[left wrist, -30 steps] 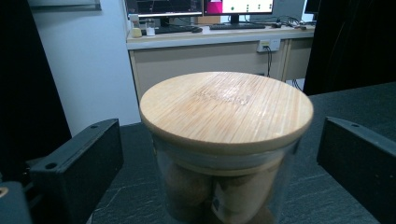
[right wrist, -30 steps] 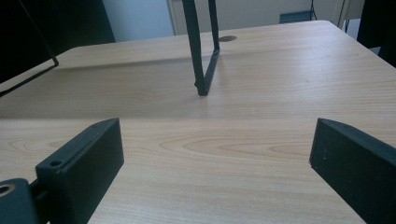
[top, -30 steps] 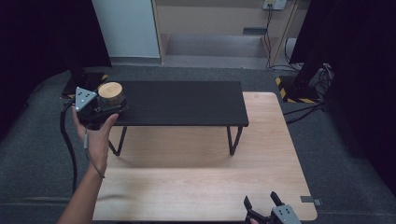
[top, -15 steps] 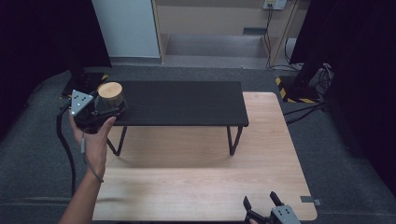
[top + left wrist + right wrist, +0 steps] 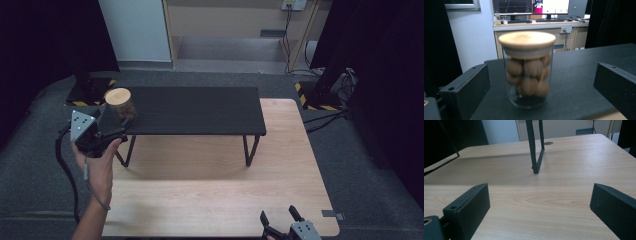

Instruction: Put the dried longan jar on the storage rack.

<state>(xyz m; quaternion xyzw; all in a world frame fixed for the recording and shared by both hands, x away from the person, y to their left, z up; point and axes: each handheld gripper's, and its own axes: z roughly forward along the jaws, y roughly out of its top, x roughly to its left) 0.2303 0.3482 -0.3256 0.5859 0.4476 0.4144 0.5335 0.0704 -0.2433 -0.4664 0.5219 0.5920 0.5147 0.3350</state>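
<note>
The jar (image 5: pixel 527 72) is standing upright on the black shelf (image 5: pixel 190 110), at that shelf's left end and close to its near edge. Its long axis is running straight up, from the glass base to the flat lid (image 5: pixel 527 40). The left tongs (image 5: pixel 116 131) are sitting just in front of the jar, on the person's side of it. In the left gripper view the two black jaws are spreading wide, one to each side of the jar, with clear air showing between each jaw and the glass. So the left tongs are open and gripping nothing, and the jar is lying dead ahead between them. Any closing move would likely turn on that alignment, since the jar looks centred in the gap.

The left hand (image 5: pixel 97 165) is by far the nearer one to the jar. The right tongs (image 5: pixel 280 222) are hovering low over the wooden counter (image 5: pixel 210 195), well apart from the jar, off past the shelf's right leg (image 5: pixel 535 147). Their jaws are also standing wide, with bare wood between them, so they are open and empty.

The jar is clear glass with straight sides. It is holding a pile of round brown pieces, possibly nuts, reaching nearly to the top. The lid is pale, wood-coloured and slightly wider than the body.
</note>
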